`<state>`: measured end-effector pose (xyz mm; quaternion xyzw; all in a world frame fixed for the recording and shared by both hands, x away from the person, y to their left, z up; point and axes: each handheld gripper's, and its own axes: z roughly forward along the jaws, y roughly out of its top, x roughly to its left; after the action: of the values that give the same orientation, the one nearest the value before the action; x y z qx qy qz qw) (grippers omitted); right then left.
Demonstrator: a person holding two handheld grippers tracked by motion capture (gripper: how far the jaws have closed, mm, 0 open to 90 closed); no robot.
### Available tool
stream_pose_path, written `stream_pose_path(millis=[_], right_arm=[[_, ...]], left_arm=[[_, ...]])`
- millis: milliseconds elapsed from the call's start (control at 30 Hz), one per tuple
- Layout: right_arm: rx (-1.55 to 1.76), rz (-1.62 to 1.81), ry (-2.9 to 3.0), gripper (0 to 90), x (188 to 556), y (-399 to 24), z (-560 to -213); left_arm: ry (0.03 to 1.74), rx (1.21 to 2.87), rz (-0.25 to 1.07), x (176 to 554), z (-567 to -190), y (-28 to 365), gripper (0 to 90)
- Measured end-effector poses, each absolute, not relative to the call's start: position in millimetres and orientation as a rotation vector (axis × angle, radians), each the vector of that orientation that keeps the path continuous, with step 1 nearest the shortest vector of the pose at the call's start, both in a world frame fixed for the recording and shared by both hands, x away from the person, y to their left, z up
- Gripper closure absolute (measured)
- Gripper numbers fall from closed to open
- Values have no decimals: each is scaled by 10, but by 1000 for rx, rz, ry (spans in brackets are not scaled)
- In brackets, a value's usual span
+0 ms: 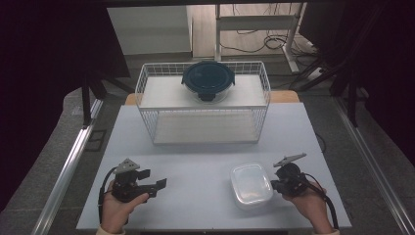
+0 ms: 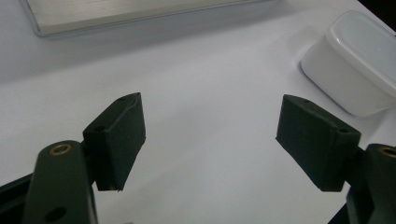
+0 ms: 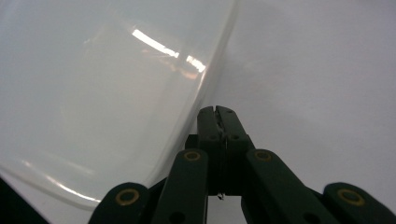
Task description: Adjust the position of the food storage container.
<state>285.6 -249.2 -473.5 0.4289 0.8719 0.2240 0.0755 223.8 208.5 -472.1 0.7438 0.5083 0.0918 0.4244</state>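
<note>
At the near edge of a pale surface [image 1: 195, 147], a person's hands hold two claws. The left claw [image 1: 147, 183], at about 7 o'clock, has its jaws well apart over bare surface. The right claw [image 1: 273, 185], at 5 o'clock, has its jaws pressed together, tips just beside the right rim of a translucent lidded container [image 1: 250, 185]; whether they touch it is unclear. Judged step: nudging or approaching the container. A grasp would call for parted jaws. Farther off, at 12 o'clock, a white wire basket [image 1: 147, 83] carries a dark round lidded bowl [image 1: 208, 79].
</note>
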Motion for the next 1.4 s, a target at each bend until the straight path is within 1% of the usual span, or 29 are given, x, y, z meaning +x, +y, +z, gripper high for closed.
stream_pose_path(millis=[400,900,1167,1300,1400], right_arm=[[1224,719,2709,886,2728,-2187,-4761],[1135,770,2725,886,2758,-1789,-4786],[1049,750,2758,886,2807,-1438,-4839],[1010,735,2774,886,2796,-1364,-4856],[1017,756,2758,886,2789,-1393,-4839]], left_arm=[[1274,1858,226,2239,-4728,2080,234],[1275,1866,225,2246,-4745,2070,235],[1277,1867,224,2247,-4754,2067,235],[1280,1865,225,2246,-4751,2075,235],[1280,1862,227,2243,-4745,2084,235]])
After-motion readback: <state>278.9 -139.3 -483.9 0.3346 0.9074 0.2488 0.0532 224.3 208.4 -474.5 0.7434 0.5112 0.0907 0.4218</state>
